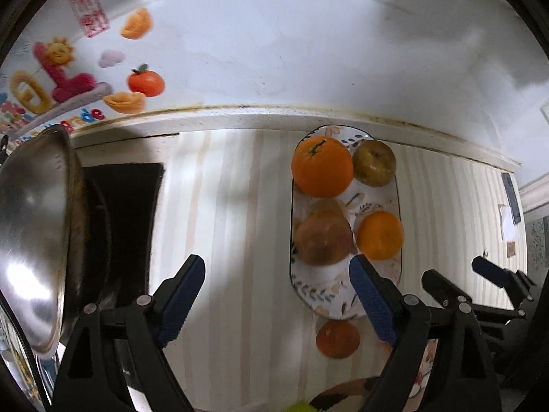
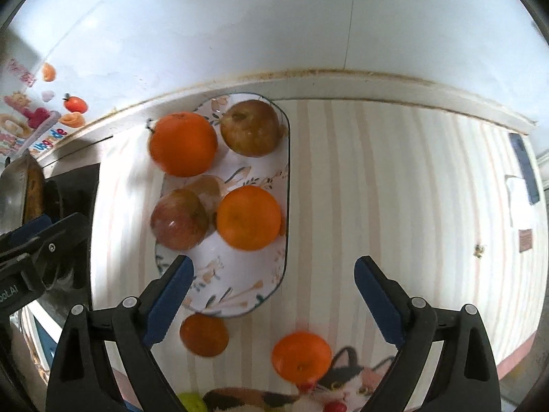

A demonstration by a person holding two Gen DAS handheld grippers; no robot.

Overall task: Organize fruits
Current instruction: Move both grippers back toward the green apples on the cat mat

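**Left wrist view: both claws wide open, nothing held, fruit dish close ahead**

From the left wrist camera we see our left claw point(image 1: 277, 297) spread wide with nothing between its blue pads. Its right finger point(image 1: 372, 300) overlaps the near end of the long flowered dish point(image 1: 310, 286); its left finger hangs over bare striped tabletop point(image 1: 240, 206). The dish runs lengthwise away from us to the wall ledge point(image 1: 240, 116). On it sit a big orange point(image 1: 322, 166) and a brownish apple point(image 1: 374, 162) at the far end, touching, then a reddish apple point(image 1: 323, 238) and a second orange point(image 1: 380, 235) side by side nearer us. The near end of the dish is bare.

A small dark orange point(image 1: 338, 339) lies on the table just off the dish's near rim. To our left a steel bowl point(image 1: 32, 237) and a dark stove patch point(image 1: 127, 223) bound the open strip of table; between them and the dish there is broad free surface.

From the right wrist camera our right claw point(image 2: 273, 297) is equally wide apart and holds nothing. Its left finger point(image 2: 170, 300) overlaps the dish's near left corner; its right finger stands over open striped table, which stretches free to the far right edge point(image 2: 514, 353). Between the fingers lies another loose orange point(image 2: 301, 357), touching the cat picture point(image 2: 346, 377) on the table. A yellow-green fruit point(image 2: 192, 402) shows partly at the bottom edge; we cannot tell what kind
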